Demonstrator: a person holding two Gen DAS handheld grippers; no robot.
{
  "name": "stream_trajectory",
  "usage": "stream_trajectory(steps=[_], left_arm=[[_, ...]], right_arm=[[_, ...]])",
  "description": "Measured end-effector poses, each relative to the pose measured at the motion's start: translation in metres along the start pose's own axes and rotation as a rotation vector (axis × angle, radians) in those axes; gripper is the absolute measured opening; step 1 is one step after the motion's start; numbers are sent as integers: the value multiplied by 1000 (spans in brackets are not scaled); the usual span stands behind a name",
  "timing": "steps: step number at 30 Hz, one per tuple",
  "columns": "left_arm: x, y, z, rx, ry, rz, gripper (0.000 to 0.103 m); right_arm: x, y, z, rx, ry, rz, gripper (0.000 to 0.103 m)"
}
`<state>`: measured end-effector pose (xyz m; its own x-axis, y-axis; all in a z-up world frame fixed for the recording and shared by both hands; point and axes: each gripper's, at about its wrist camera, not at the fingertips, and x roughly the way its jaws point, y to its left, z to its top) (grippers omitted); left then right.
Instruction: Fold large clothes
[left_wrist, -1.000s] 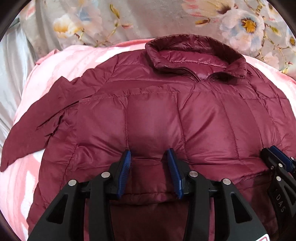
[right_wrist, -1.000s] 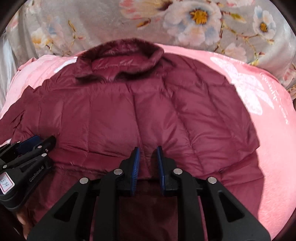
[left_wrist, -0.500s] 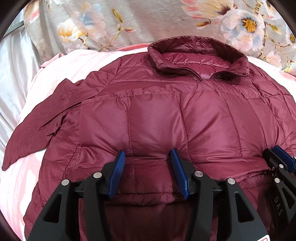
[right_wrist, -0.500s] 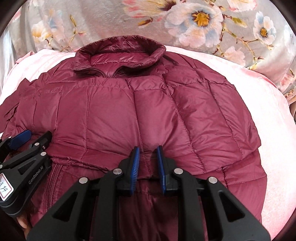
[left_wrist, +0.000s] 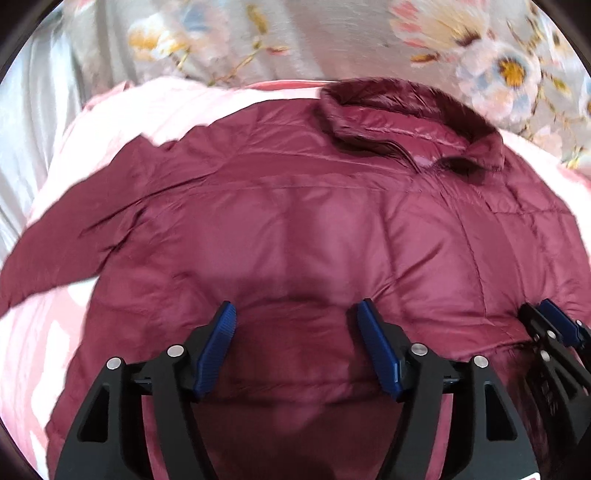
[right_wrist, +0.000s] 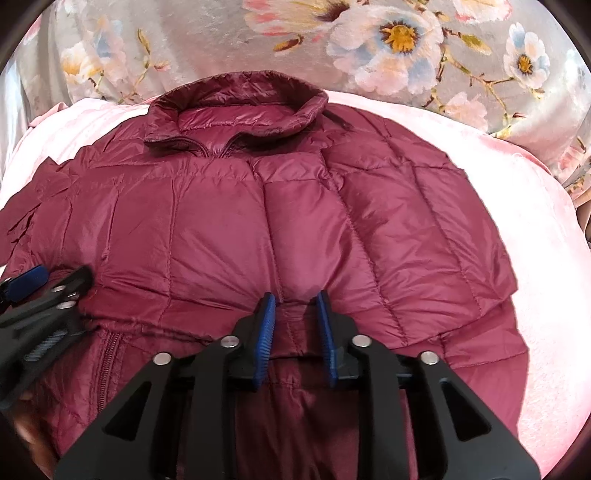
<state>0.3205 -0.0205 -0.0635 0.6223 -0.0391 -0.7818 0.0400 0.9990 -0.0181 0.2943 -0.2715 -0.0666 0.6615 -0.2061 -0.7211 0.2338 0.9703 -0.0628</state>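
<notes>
- Maroon quilted puffer jacket (right_wrist: 295, 229): lying front-up on the pink fleece blanket (right_wrist: 546, 280), zipped, stand-up collar (right_wrist: 236, 110) pointing toward the far side.
- Lower hem portion: appearing folded up over the body, its edge forming a horizontal ridge just ahead of both grippers; the underside is hidden, so this is a judgement.
- One long sleeve (left_wrist: 62, 258): spreading out flat to the jacket's left side, over the blanket, not yet folded in.
- Opposite sleeve: not showing spread out on the right side; possibly tucked already, cannot tell.
- Left gripper (left_wrist: 295, 347): black frame, blue ribbed pads, jaws standing wide apart over the folded hem, clamping nothing.
- Right gripper (right_wrist: 295, 328): same build, jaws standing narrowly apart with a pinch of jacket fabric rising between the pads; whether the pads are pressing the fabric is unclear.
- Grey floral-print bedspread (right_wrist: 388, 40): lying beyond the blanket, behind the collar.
- Progress, judged: early to middle stage. The bottom fold is seemingly in place; the left sleeve is awaiting folding inward, and the final compacting folds are remaining.
- Handling note: slippery, puffy shell is likely springing back unless pressed flat.
</notes>
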Motion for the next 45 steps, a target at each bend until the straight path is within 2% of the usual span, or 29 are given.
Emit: stream_trajectory(steps=[3,4,6,9,13,17,20,23,25,26,27,29,30,36,41,42,45], left_arm=[[-22,46,-3,-74,-6,-45,72],[-31,74,-5,-107,-15,-41,73],[-40,112,-7,-155,-47,-21,74],[-43,195,-13,-250,-44,91,74],[-37,294,-22,-392,-14,215,74],[-34,375,-38,-549,19,296,74],[-30,424,-52,-680,39,304,74],[-27,444,-57,-769,27,266,74],[-28,442,-50,-765,16,264,72],[-26,439,-43,-750,15,253,66],[-25,432,-35,-734,12,237,40],[-24,417,-19,-692,15,203,9],[-26,411,-11,-675,9,193,1],[-77,315,60,-432,-167,114,0],[-130,180,113,-178,-289,-37,0],[-139,142,119,-120,-304,-80,0],[-152,60,120,-16,-306,-182,0]], right_arm=[[-28,4,-1,9,-43,16,42],[-38,9,0,8,-54,28,42],[-54,27,4,-8,-63,76,42],[-64,54,8,-32,-58,135,42],[-58,93,11,-64,-42,174,42],[-36,114,6,-77,8,171,42],[-25,121,-1,-80,35,159,42],[-21,121,0,-76,40,162,42],[-22,120,-1,-78,39,161,42],[-23,120,-1,-79,36,160,42],[-25,119,-1,-79,31,158,42],[-32,115,-2,-68,14,154,42],[-37,111,-3,-58,10,156,42],[-64,72,-17,-10,-6,148,45],[-82,24,-32,62,-18,116,48],[-86,11,-36,78,-22,99,49],[-94,-15,-44,112,-29,71,51]])
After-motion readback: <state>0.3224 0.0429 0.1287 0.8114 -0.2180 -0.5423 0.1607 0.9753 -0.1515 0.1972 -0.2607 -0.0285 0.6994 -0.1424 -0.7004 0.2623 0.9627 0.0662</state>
